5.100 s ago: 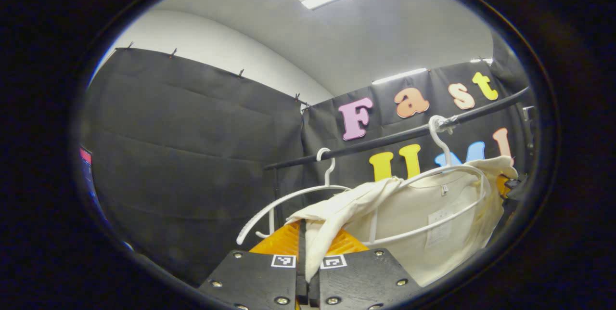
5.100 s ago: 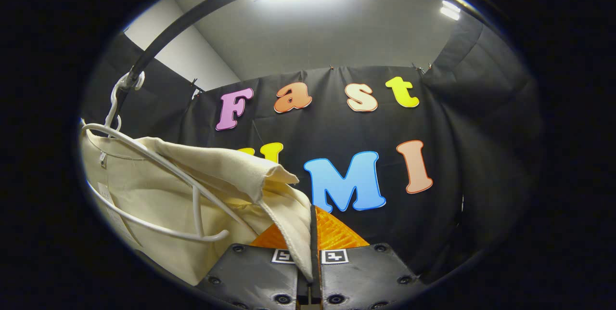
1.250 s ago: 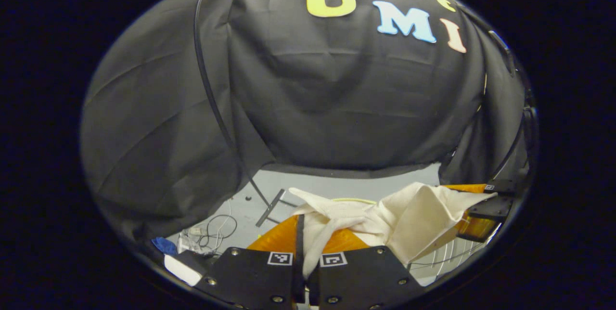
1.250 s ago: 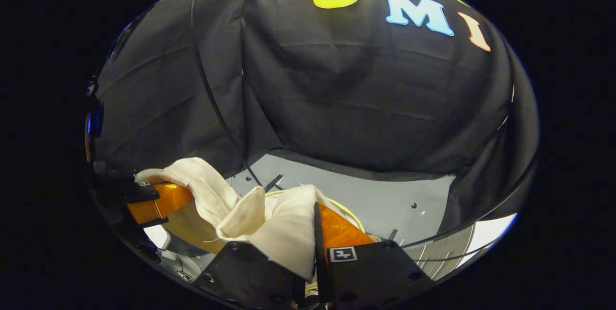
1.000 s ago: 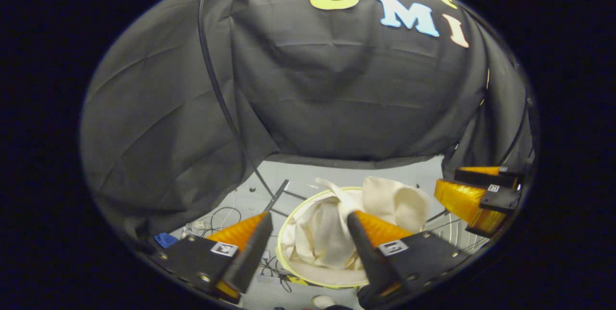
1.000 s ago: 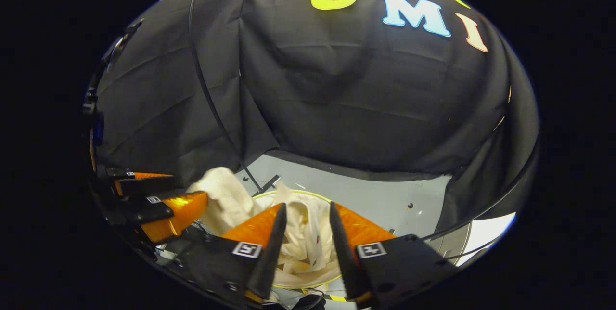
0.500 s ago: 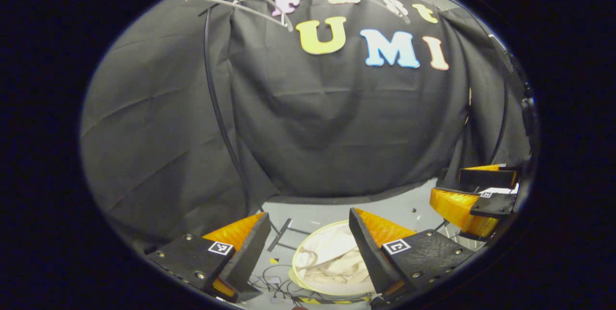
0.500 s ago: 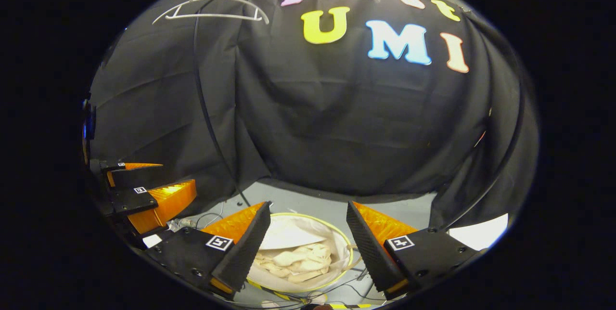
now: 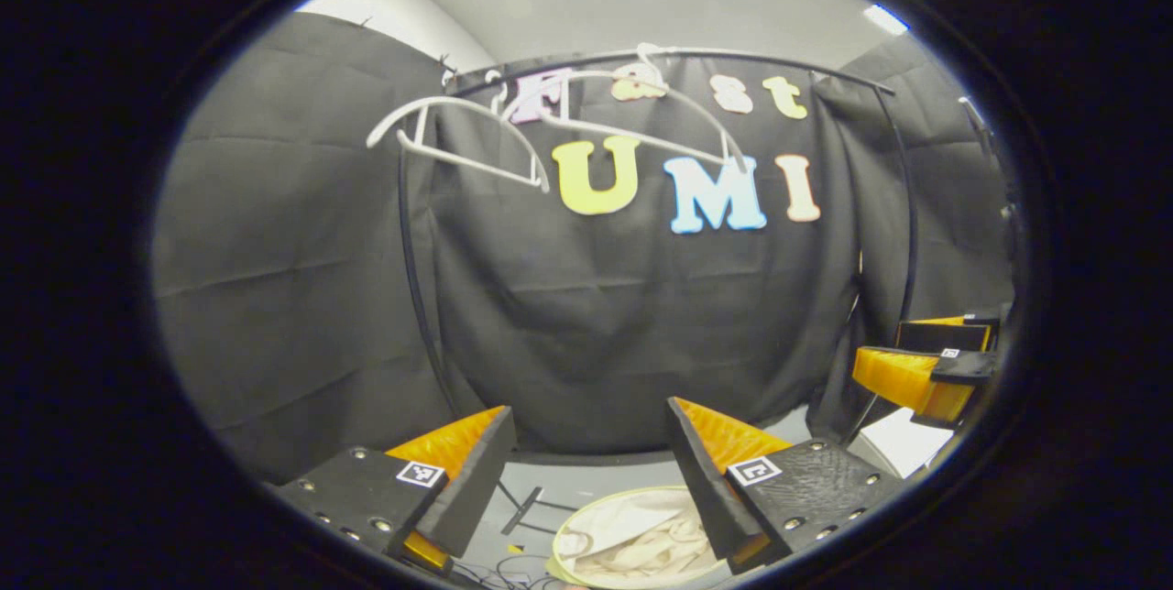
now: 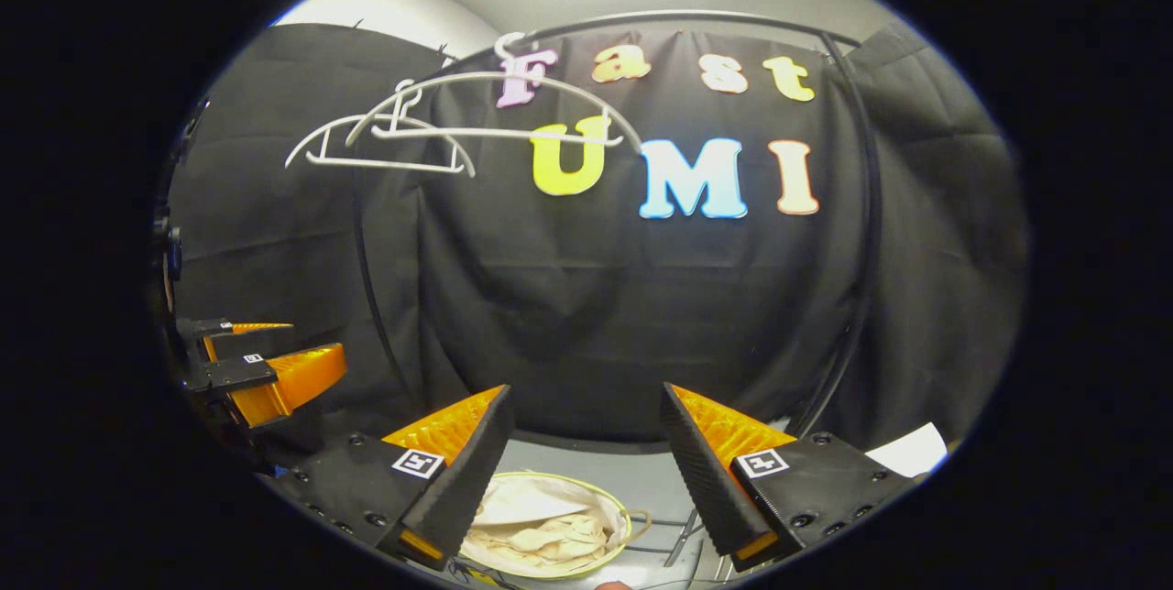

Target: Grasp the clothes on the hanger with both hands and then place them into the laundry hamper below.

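The cream garment point(image 9: 641, 549) lies crumpled inside the round laundry hamper point(image 9: 600, 503) on the floor, low between my left gripper's fingers. The left gripper point(image 9: 588, 409) is open and holds nothing. In the right gripper view the same garment point(image 10: 550, 535) lies in the hamper point(image 10: 626, 517), under my open, bare right gripper point(image 10: 584, 390). Two bare white hangers point(image 9: 458, 127) point(image 10: 385, 146) hang on the black rail point(image 9: 733, 54). The right gripper point(image 9: 878, 347) shows at the right edge of the left gripper view, and the left gripper point(image 10: 316, 339) at the left edge of the right gripper view.
The rail's black curved posts point(image 9: 408, 297) point(image 10: 861, 278) stand on either side of the hamper. Cables lie on the grey floor point(image 10: 655, 485) by the hamper. A white sheet point(image 10: 907, 448) lies at the lower right.
Both grippers let go of the garment, which dropped into the hamper. Both then rose and tilted up, so the hamper sank low in view and the bare hangers came into sight.
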`<state>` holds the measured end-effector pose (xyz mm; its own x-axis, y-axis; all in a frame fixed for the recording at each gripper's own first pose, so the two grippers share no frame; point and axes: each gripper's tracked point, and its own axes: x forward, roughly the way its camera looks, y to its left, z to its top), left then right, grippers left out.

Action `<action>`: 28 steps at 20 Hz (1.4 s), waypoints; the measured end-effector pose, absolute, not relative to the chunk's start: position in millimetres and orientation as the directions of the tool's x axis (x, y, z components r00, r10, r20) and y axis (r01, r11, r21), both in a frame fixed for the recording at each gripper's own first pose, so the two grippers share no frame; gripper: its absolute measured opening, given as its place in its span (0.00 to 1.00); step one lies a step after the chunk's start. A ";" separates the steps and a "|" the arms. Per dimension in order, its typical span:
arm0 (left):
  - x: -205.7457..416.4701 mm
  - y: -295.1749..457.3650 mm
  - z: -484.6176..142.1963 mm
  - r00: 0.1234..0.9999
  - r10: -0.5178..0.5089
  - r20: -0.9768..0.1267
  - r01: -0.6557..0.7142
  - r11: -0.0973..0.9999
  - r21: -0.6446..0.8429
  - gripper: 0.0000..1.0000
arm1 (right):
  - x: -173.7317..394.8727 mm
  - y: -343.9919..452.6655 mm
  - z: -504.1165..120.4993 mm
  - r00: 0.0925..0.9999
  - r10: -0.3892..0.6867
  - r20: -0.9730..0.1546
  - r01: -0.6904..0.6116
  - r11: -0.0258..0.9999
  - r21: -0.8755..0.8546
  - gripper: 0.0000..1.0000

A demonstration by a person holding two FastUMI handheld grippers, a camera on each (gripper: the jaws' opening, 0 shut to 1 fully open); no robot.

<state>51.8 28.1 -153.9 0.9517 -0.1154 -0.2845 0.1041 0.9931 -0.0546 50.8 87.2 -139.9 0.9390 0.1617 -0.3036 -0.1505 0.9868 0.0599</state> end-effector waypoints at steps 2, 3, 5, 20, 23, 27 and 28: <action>41.6 27.5 -127.6 0.964 -0.111 -0.241 0.100 0.993 -0.056 0.96 | 42.5 69.8 -113.1 0.956 0.142 -0.256 -0.130 0.990 0.062 0.97; 37.2 26.5 -114.6 0.969 -0.111 -0.222 0.102 0.993 -0.054 0.96 | 37.6 60.0 -100.8 0.965 0.128 -0.229 -0.119 0.991 0.053 0.97; 24.3 27.2 -95.0 0.976 -0.114 -0.183 0.108 0.993 -0.045 0.96 | 22.9 35.6 -74.3 0.977 0.114 -0.181 -0.109 0.993 0.033 0.98; -76.0 25.3 -13.2 0.995 -0.089 -0.044 0.088 0.996 -0.018 0.96 | -73.3 -31.5 -11.9 0.997 0.033 -0.070 -0.035 0.999 -0.025 0.97; -80.9 25.2 -9.0 0.995 -0.085 -0.045 0.084 0.996 -0.031 0.96 | -81.4 -32.8 -5.4 0.998 0.038 -0.051 -0.039 0.999 -0.014 0.97; -84.8 27.2 1.8 0.997 -0.072 -0.017 0.071 0.997 -0.035 0.96 | -86.4 -33.7 8.3 0.999 0.038 -0.014 -0.038 0.999 -0.019 0.97; -85.5 26.2 3.0 0.997 -0.074 -0.012 0.074 0.997 -0.037 0.96 | -86.9 -33.9 12.4 0.999 0.038 -0.004 -0.038 0.999 -0.022 0.97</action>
<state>-85.5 26.2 3.0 0.9972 -0.0740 -0.0119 0.0735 0.9966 -0.0372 -86.9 -33.9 12.4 0.9993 0.0379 -0.0041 -0.0380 0.9990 -0.0216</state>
